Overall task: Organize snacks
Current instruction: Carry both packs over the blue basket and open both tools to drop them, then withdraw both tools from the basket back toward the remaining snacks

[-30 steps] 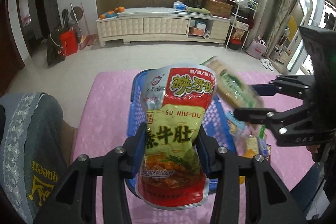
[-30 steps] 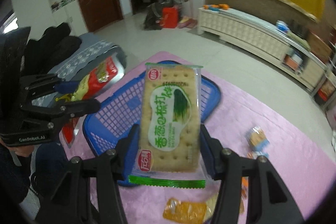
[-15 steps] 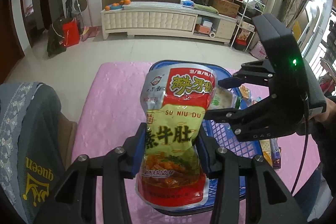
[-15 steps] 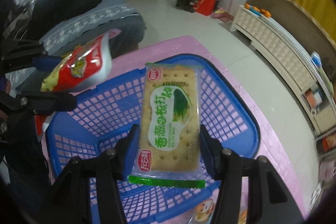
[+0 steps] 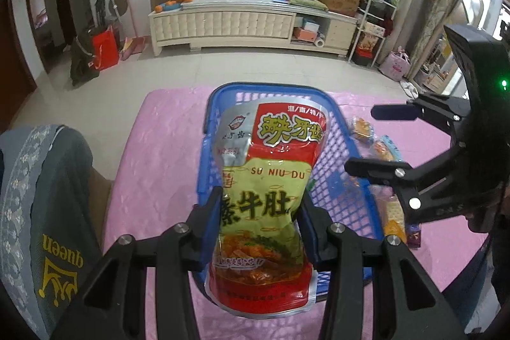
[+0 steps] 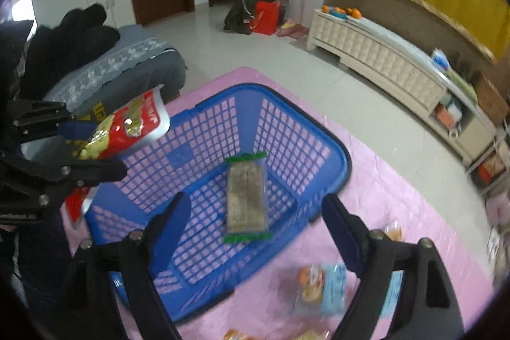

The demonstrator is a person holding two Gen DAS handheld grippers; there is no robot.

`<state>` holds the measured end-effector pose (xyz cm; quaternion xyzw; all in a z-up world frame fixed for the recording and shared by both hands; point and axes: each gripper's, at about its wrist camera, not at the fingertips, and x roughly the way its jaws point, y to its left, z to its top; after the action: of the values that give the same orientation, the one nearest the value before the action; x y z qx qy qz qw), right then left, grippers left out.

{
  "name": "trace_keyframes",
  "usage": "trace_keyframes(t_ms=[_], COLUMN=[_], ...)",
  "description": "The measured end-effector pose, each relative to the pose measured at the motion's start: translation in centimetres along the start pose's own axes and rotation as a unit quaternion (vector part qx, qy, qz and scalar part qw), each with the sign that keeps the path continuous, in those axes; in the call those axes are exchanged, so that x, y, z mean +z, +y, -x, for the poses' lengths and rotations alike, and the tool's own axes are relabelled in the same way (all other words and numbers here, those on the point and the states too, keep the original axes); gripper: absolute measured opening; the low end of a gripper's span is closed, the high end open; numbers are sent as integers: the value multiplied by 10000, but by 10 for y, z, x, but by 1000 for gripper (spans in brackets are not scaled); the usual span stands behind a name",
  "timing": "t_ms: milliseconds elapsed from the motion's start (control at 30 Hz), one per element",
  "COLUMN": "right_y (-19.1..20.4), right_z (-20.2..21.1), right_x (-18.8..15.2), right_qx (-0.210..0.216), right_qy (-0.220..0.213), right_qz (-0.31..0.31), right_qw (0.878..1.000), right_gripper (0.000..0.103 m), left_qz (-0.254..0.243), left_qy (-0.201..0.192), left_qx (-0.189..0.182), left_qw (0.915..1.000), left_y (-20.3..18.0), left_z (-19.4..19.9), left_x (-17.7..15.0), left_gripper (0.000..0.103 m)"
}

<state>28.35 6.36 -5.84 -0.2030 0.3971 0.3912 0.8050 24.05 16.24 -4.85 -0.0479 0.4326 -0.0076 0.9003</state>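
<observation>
In the basket [image 6: 318,129] the crackers [image 6: 247,196] now lie, just dropped; the right gripper [image 6: 255,215] gapes empty above. The left gripper [image 5: 259,223] stays clamped on the pouch [image 5: 271,180], likely next in.

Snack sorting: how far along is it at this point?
Done: one cracker pack lies in the blue basket, and the right tool is open. In hand: the left tool grips a red and yellow pouch above the basket. Left: several small snacks on the pink cloth.
</observation>
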Motion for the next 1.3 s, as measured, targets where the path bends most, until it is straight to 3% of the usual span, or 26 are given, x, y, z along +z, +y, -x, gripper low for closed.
trace_keyframes(t_ms=[200, 333, 633, 800, 867, 1000, 1067, 1133, 1300], right_y=[-7, -15, -33, -51, -59, -66, -67, -68, -62], right_z=[9, 14, -11, -23, -25, -30, -30, -30, -28], right_x=[0, -4, 0, -5, -10, -13, -15, -17, -22], right_qx=[-248, -394, -623, -869, -757, -841, -835, -790, -785], right_qy=[37, 52, 156, 344, 351, 397, 364, 341, 398], right_qz=[-420, -644, -1231, -1705, -1952, -1950, -1977, -2042, -1976], right_qw=[9988, 9971, 9903, 9809, 9772, 9764, 9760, 9751, 9763], right_gripper=[87, 87, 87, 87, 87, 87, 87, 87, 87], left_qz=[-266, -746, -1321, -1626, -1677, -1941, -2003, -2008, -1835], left_qy=[84, 129, 190, 416, 502, 573, 583, 649, 666], left_qx=[-19, 10, -237, -301, -349, -446, -376, -422, -249], left_qw=[9996, 9971, 9908, 9854, 9839, 9783, 9773, 9766, 9805], left_y=[-15, -26, -27, -25, -23, -28, -30, -30, -29], left_z=[1, -7, -56, -87, -99, -115, -123, -134, -135], left_x=[11, 18, 43, 54, 58, 64, 70, 73, 75], left_gripper=[43, 43, 42, 42, 43, 48, 56, 78, 81])
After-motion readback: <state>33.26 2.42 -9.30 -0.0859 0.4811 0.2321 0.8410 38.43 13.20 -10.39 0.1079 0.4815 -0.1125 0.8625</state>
